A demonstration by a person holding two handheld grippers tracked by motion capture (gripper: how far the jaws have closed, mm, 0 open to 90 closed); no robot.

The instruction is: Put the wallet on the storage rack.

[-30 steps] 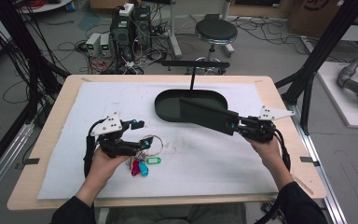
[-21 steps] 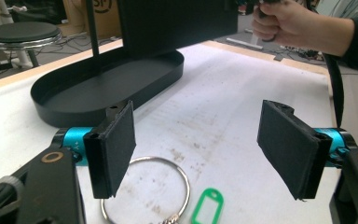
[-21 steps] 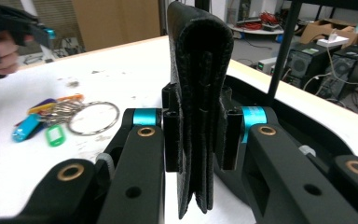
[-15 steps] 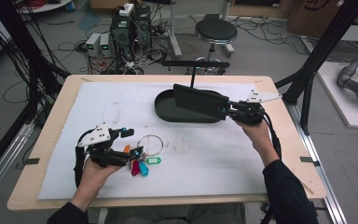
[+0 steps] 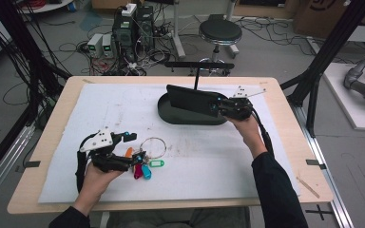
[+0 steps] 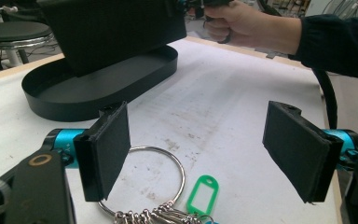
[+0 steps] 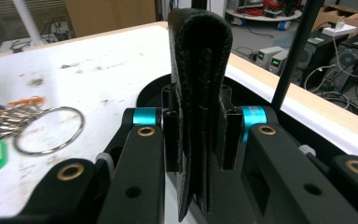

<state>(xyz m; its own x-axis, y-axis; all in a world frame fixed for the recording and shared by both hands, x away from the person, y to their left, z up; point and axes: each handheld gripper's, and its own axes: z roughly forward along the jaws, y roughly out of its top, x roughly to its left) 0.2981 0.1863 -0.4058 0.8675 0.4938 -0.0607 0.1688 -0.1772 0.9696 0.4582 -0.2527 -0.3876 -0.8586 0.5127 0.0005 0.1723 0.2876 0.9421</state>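
A black leather wallet (image 5: pixel 190 100) hangs on edge over the black oval tray (image 5: pixel 171 115) at the far middle of the table. My right gripper (image 5: pixel 217 107) is shut on its right end; in the right gripper view the pads squeeze the folded wallet (image 7: pixel 198 70) from both sides. My left gripper (image 5: pixel 129 151) rests near the front left, open. Its jaws have just widened a little, and its pads (image 6: pixel 105 154) touch nothing. A steel key ring (image 6: pixel 182 175) with keys and coloured tags (image 5: pixel 142 168) lies on the mat between and below them.
A white mat (image 5: pixel 209 156) covers the wooden table (image 5: pixel 285 95). A black post (image 5: pixel 196 78) stands just behind the tray. Beyond the far edge are a stool (image 5: pixel 220 32), electronics and cables on the floor. Black frame struts rise at both sides.
My right gripper has carried the wallet left and farther away, so it now hangs over the tray. My left gripper has drawn back slightly toward the front left, jaws a little wider.
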